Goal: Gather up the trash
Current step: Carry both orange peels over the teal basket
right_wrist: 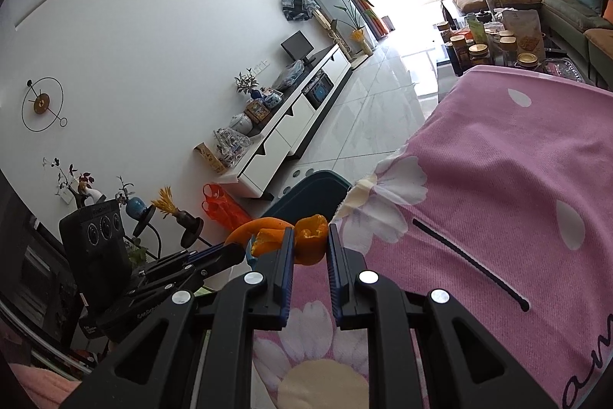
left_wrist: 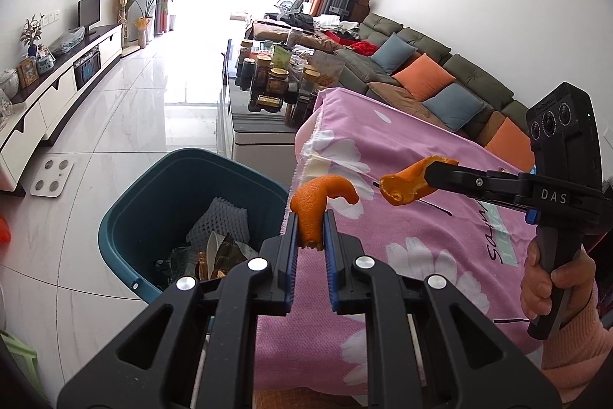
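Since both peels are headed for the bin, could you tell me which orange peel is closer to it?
The hooked peel in the left gripper, right beside the teal bin; the right gripper's peel hangs over the pink cloth.

Left gripper: jaws nearly together, pinching orange peel strip between blue pads, pointing forward and downward.

Right gripper: jaws likewise narrow, clamped on second peel piece, also angled downward.

From left camera, right gripper reaches in from right side, fingers roughly level across frame, tip close to left gripper's tip, not touching.

Right hand wrapped around grip handle, fingers curled on it, pink sleeve at wrist.
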A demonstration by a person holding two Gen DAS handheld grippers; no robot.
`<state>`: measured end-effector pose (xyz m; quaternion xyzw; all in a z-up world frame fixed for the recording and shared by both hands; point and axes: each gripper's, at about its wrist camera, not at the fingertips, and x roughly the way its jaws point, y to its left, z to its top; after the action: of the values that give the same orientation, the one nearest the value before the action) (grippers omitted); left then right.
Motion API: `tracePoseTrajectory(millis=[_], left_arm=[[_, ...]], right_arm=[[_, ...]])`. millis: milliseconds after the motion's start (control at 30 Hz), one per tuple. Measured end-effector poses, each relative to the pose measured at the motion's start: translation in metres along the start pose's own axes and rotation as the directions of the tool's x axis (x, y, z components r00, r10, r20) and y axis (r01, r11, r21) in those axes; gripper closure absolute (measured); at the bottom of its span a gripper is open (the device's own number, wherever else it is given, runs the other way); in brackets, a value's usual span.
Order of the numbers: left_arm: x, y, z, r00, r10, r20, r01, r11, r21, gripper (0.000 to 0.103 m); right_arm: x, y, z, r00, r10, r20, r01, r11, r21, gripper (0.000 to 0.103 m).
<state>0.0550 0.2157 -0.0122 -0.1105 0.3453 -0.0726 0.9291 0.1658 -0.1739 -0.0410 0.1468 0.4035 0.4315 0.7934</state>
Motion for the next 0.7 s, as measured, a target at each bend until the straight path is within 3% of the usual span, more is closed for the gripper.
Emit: tracePoseTrajectory(millis=[700], left_arm=[[0.0, 0.021, -0.001, 0.998, 0.058, 0.005, -0.058, 0.997, -0.045, 0.09]], right_arm=[[0.025, 0.017, 0.009, 0.999, 0.015, -0.041, -0.016, 0.999, -0.032, 0.088]])
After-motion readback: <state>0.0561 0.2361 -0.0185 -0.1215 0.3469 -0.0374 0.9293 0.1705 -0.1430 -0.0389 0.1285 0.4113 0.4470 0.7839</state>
